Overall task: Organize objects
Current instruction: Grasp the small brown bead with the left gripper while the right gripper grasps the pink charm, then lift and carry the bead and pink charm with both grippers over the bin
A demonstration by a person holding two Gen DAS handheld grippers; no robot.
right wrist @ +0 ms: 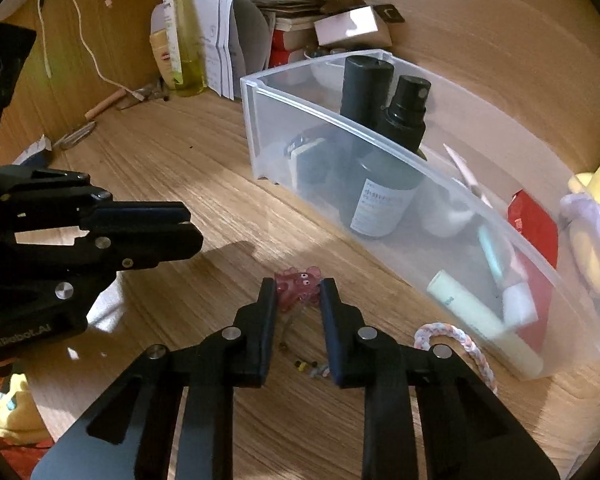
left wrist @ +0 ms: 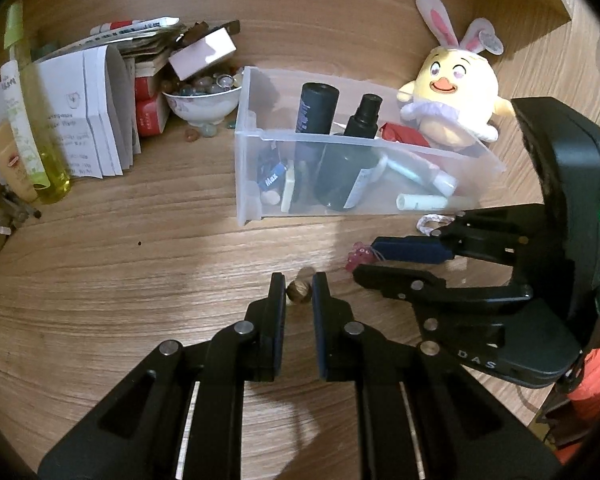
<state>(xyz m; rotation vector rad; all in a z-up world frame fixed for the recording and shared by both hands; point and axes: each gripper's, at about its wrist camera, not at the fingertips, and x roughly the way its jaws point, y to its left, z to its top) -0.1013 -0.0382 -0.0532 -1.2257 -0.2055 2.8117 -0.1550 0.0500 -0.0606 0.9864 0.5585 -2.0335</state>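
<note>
A wood-grain tabletop (left wrist: 148, 264) fills both views, warmly lit, with a wooden wall rising behind its far edge. Along that far edge stand a yellow-green bottle (left wrist: 40, 120), folded papers (left wrist: 96, 116), red boxes and a white bowl of glass pebbles (left wrist: 202, 98). A clear plastic bin (left wrist: 256, 176) sits near the middle, holding two dark bottles, tubes and small packets; a yellow plush chick with rabbit ears (left wrist: 452, 92) leans just behind its right end. A braided cord loop (right wrist: 456, 338) lies beside the bin's near wall.

The left gripper (left wrist: 299, 286) points steeply down at the tabletop in front of the bin, its jaws drawn narrow onto a small brown nut-like ball (left wrist: 299, 292) pinched between the fingertips. The right gripper (right wrist: 298, 286), also angled down and just to the right of the left one, has its jaws narrow around a pink translucent charm (right wrist: 298, 286), whose beaded string trails on the wood toward the near edge; both pads touch it.
</note>
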